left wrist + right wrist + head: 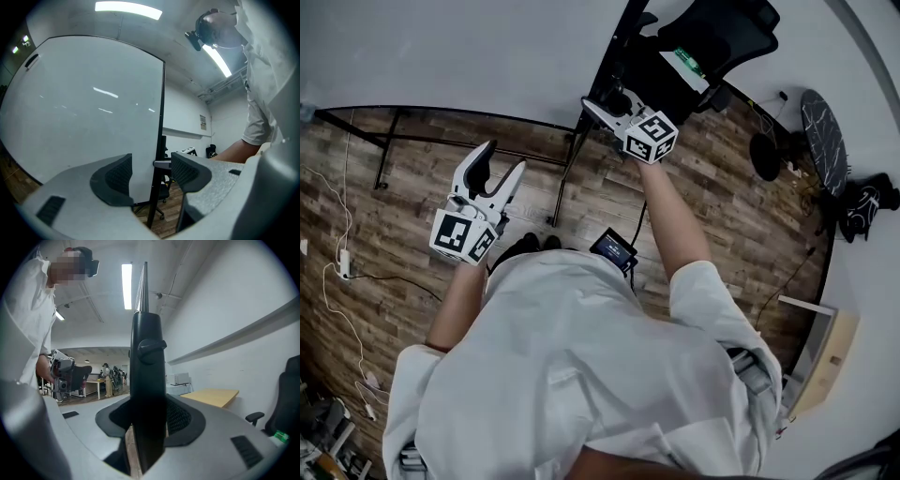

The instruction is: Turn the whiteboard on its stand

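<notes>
The whiteboard [459, 52] stands in front of me, its white face [84, 103] filling the left gripper view with the black side frame [161, 140] at its right edge. My right gripper [614, 108] is shut on that black side post [146, 357], which runs up between its jaws with a knob just above them. The pads [180, 418] press against the post. My left gripper [502, 173] hangs open a little in front of the board, with nothing between its fingers [117, 178].
The stand's black legs [561, 192] reach out over the wood floor towards me. A black office chair [712, 37] is behind the board's right end. Cables and a power strip [342, 262] lie at the left. A bag [862, 206] and a wooden box [825, 361] are on the right.
</notes>
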`<state>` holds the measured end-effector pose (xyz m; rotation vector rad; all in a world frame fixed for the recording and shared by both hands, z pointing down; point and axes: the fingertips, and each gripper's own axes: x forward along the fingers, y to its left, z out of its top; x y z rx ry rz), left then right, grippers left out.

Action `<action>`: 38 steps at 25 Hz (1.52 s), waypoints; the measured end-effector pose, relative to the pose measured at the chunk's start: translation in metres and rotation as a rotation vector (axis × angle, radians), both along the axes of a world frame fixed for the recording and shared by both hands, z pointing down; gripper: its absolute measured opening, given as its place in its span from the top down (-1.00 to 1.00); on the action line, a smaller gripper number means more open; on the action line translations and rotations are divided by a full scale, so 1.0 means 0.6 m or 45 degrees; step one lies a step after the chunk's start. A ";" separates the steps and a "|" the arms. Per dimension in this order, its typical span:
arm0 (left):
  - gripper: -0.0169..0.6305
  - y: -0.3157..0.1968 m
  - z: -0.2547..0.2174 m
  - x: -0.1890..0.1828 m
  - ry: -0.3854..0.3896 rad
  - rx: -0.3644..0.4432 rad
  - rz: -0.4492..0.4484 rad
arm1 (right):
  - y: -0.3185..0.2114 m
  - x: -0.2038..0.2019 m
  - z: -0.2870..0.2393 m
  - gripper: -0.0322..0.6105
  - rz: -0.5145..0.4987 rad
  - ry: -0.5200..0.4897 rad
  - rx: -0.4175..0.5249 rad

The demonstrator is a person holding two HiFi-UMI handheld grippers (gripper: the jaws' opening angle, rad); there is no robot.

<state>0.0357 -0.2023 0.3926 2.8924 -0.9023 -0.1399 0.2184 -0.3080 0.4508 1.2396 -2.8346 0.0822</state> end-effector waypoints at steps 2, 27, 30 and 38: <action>0.12 -0.004 -0.003 0.008 -0.002 -0.005 0.034 | -0.003 0.008 0.000 0.35 0.011 -0.002 -0.002; 0.12 0.025 0.020 0.120 0.003 -0.023 0.339 | 0.052 0.118 0.011 0.34 0.132 -0.030 -0.040; 0.12 0.040 0.015 0.155 0.000 -0.015 0.353 | 0.065 0.132 0.008 0.34 0.130 -0.028 -0.042; 0.12 0.072 -0.002 0.234 0.012 -0.006 0.346 | 0.089 0.167 0.006 0.35 0.120 -0.003 -0.039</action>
